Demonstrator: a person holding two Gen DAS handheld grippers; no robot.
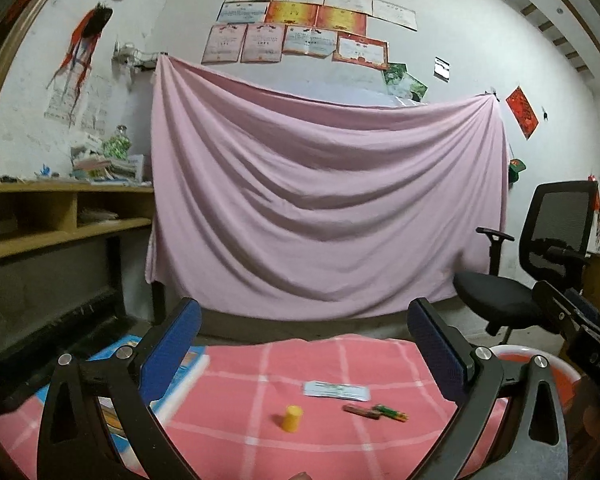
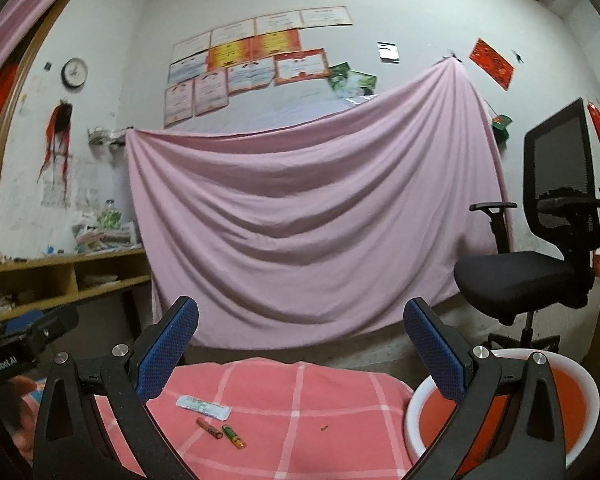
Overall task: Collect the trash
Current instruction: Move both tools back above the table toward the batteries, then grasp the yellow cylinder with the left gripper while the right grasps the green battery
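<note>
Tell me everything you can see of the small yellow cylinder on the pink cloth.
The yellow cylinder is a short, stubby, plain piece with a flat top, plastic by the look of it. It stands upright on the pink checked cloth, alone, touching nothing else. The white wrapper and the two batteries lie apart from it. It sits between the left gripper's open fingers, ungrasped. The right wrist view does not show it.

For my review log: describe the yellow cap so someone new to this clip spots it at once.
Start at the pink checked cloth covering the table. Near its middle lie a white packet and two batteries; the yellow cap stands upright just left of them. It is the only yellow, upright cylinder; the others lie flat.
</note>
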